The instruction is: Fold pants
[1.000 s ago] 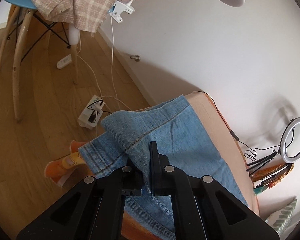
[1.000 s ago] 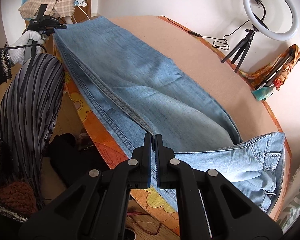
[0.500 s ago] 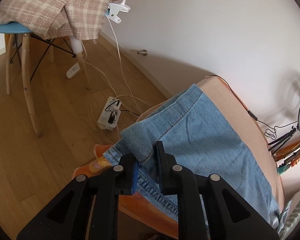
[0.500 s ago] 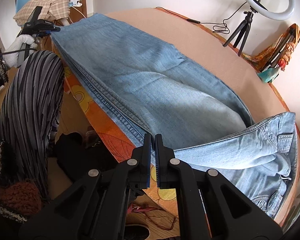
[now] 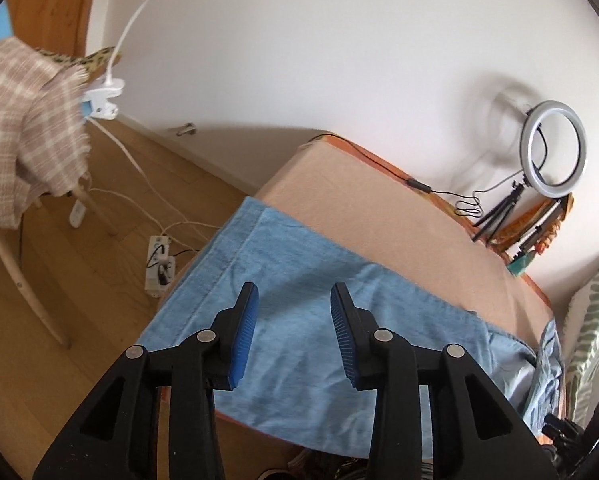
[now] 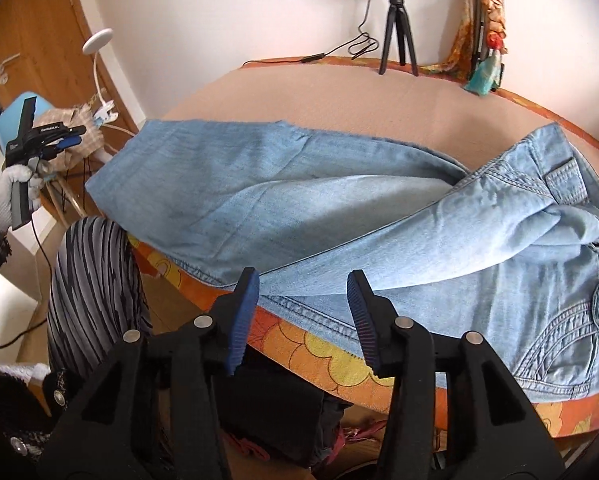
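Lying across the middle of both views, the jeans (image 6: 299,200) stretch over the peach table (image 6: 339,96) — hem at left, waistband bunched at right. In the left wrist view, the left gripper (image 5: 293,292) hangs at lower centre, its jaws opening with nothing pinched. In the right wrist view, the right gripper (image 6: 303,280) — low centre — is likewise opening, above the denim's near edge, gripping nothing.
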A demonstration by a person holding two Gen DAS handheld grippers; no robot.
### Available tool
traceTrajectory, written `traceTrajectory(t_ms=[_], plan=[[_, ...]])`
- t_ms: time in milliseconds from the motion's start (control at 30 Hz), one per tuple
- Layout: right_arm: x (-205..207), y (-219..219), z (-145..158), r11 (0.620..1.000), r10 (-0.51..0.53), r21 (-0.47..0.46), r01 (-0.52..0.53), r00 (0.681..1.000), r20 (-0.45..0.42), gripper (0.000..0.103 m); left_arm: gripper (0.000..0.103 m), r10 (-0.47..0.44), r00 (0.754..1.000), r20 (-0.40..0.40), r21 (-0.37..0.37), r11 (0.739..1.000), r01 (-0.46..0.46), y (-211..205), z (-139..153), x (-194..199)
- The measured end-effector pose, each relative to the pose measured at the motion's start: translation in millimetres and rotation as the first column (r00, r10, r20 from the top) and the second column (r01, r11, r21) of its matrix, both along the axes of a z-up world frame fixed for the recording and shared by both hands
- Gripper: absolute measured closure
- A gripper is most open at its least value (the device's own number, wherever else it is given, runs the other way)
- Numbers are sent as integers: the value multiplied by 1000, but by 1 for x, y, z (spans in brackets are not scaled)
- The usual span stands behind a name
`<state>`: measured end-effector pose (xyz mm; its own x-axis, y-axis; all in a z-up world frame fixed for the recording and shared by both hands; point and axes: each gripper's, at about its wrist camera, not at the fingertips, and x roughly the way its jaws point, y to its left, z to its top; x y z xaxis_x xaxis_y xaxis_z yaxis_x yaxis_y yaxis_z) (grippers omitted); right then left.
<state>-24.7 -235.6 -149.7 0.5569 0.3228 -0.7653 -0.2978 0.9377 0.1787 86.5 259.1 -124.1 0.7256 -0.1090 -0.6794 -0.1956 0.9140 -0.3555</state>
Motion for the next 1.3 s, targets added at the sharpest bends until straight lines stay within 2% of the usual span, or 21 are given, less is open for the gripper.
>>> traceTrajectory(t_ms=[67,133,167,333,433,567,800,1067,1200,1300], plan=[[-3,-15,5,997,-67,31,67,998,15,53,55,-78,997,12,-11,997,78,-27,8,10],[-7,-28,9,990,-133,56,132,991,29,47,49,-155,988,17,-47,987,155,-55,12,21],[-9,-36,11,985,-165,67,162,986,33,43,49,-196,980,19,-73,978,197,-70,12,27],[-19,-68,16,957,-286,68,283,958,32,34,49,-371,928,-7,-178,914,364,-147,7,59],[-23,-90,17,936,-350,51,348,936,35,29,49,-457,889,-8,-203,871,446,-194,7,76],[-28,-122,18,900,-434,54,432,901,31,27,49,-563,827,-7,-251,801,543,-259,1,92],[-43,-170,12,844,-533,70,532,846,-8,27,49,-719,693,-45,-337,664,667,-369,-22,119],[-62,-207,11,796,-600,87,599,800,-13,27,49,-822,563,-90,-383,550,742,-461,-46,138],[-69,-221,10,779,-620,97,620,784,-24,27,46,-839,529,-128,-394,533,749,-489,-61,144],[-73,-231,9,762,-637,116,637,770,-35,27,45,-831,532,-164,-397,549,735,-502,-74,151]])
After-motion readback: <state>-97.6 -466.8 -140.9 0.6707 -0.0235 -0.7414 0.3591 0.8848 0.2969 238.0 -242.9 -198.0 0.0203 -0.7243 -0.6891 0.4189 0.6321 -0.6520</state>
